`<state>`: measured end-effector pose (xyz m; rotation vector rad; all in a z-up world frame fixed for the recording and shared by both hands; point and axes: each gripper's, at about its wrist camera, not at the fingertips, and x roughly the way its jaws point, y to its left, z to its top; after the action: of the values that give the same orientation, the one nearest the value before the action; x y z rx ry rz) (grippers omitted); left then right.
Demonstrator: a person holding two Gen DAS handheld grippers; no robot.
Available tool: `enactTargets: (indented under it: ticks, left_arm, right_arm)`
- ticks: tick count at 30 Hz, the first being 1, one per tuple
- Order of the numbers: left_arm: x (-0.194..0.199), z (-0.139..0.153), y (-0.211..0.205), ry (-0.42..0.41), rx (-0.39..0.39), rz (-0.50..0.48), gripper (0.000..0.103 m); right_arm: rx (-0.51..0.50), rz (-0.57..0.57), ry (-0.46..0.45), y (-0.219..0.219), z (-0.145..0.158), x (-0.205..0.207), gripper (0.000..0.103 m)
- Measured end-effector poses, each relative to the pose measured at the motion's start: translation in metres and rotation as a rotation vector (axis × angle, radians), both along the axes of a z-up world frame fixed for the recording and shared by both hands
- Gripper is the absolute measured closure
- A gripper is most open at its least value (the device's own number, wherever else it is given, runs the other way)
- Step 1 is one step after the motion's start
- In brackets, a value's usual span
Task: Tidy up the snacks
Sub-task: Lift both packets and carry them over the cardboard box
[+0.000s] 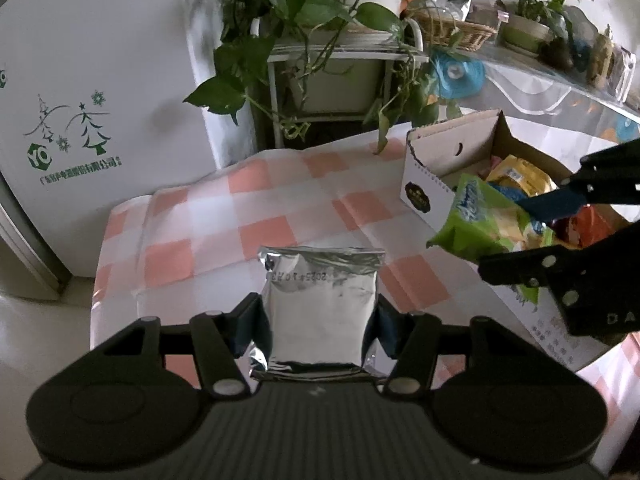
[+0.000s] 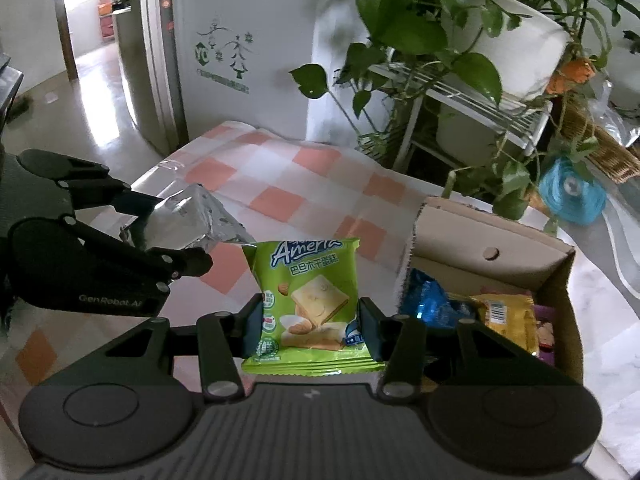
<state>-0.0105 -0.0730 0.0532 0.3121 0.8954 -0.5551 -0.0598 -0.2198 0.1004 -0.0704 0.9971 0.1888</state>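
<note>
— Snacks first: what are we holding?
— Our left gripper [image 1: 320, 320] is clamped on a silver foil packet [image 1: 320, 300], pads pressing both its sides, above the pink-checked tablecloth [image 1: 248, 208].
— And the other hand?
— Our right gripper [image 2: 310, 326] pinches a green biscuit packet [image 2: 308, 300] the same way, just beside the cardboard box [image 2: 480, 236].
— What's in the box?
— We see a blue wrapper [image 2: 428, 300] and a yellow packet [image 2: 508, 316] inside.

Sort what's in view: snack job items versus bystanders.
Job: silver packet in left hand-held gripper; green packet in right hand-held gripper; cardboard box of snacks.
Bystanders: potted plants, fridge, wicker basket.
</note>
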Motion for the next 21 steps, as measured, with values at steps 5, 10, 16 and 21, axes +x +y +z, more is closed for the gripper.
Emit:
enactTargets:
  ticks: [5, 10, 16, 21]
  left_arm:
    - [-0.001, 0.003, -0.008, -0.011, -0.015, 0.000, 0.045]
    - [-0.007, 0.011, -0.020, -0.023, -0.058, -0.024, 0.045]
    - [-0.023, 0.020, -0.040, -0.052, -0.092, -0.099, 0.045]
    - [-0.038, 0.021, -0.059, -0.055, -0.109, -0.154, 0.045]
  right_arm:
    - [0.002, -0.045, -0.026, -0.017, 0.007, -0.005, 0.047]
    - [0.003, -0.102, -0.048, -0.039, 0.015, -0.013, 0.047]
    - [0.008, -0.158, -0.059, -0.065, 0.019, -0.022, 0.047]
    - [0.026, -0.217, -0.059, -0.089, 0.019, -0.030, 0.047]
